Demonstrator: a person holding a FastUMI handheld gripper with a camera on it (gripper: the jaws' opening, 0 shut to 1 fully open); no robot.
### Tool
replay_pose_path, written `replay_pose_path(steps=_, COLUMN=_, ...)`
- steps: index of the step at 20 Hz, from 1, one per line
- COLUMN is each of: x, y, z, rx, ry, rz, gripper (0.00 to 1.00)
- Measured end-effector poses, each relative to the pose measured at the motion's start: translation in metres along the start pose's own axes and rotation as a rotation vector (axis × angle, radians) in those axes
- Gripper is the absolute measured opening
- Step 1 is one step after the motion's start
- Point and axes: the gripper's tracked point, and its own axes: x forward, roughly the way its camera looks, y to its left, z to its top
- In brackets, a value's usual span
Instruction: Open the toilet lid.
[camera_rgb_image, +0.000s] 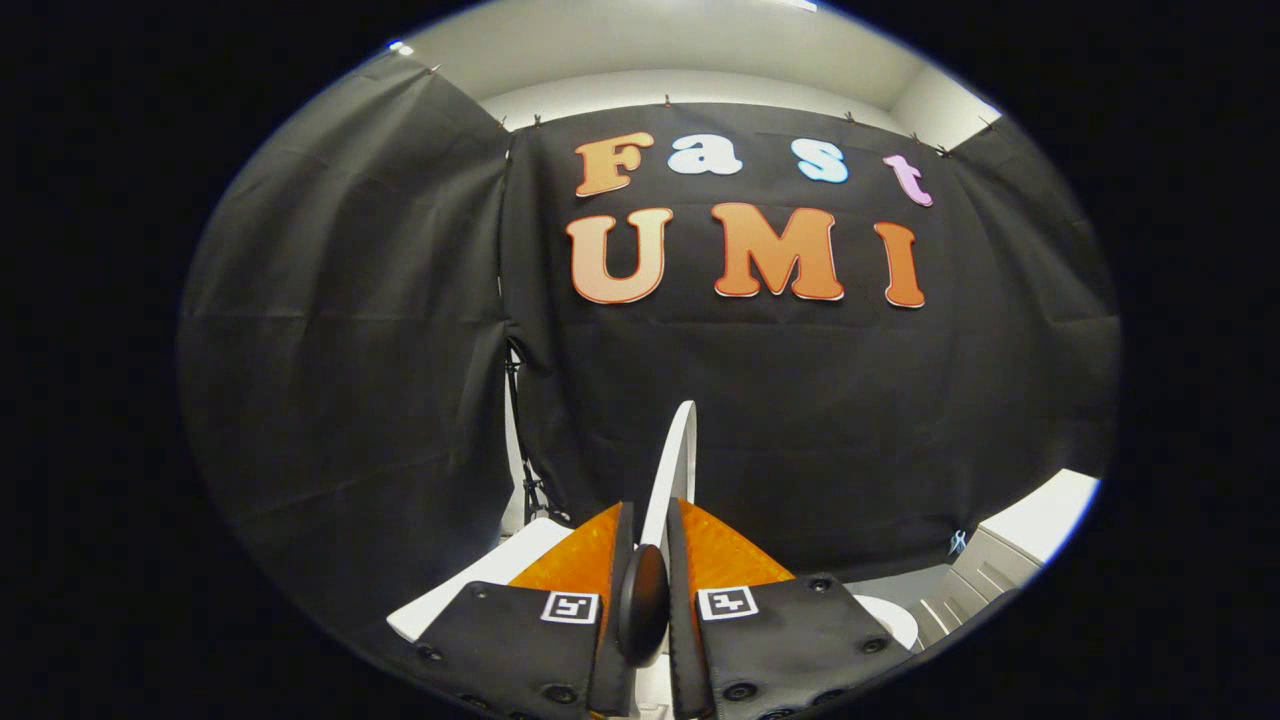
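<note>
Slippage looks like the worry: tool (650, 515) is clamped on the thin edge of the raised toilet lid (676, 450), which could pop free and drop.

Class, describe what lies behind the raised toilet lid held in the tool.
Behind the toilet lid, which the tool grips edge-on, hangs the black cloth wall. The cloth covers whatever stands beyond it.
</note>
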Motion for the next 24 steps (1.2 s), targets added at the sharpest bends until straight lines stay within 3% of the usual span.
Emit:
replay_pose_path(steps=12, x=0.016, y=0.084, z=-0.014, rx=-0.137, ry=0.03, rz=0.07, gripper=0.23)
replay_pose_path(steps=18, x=0.018, y=0.101, z=-0.035, rx=-0.14, ry=0.09, rz=0.09, gripper=0.3)
replay_pose_path(steps=24, x=0.009, y=0.099, z=-0.045, rx=-0.115, ry=0.108, rz=0.109, gripper=0.48)
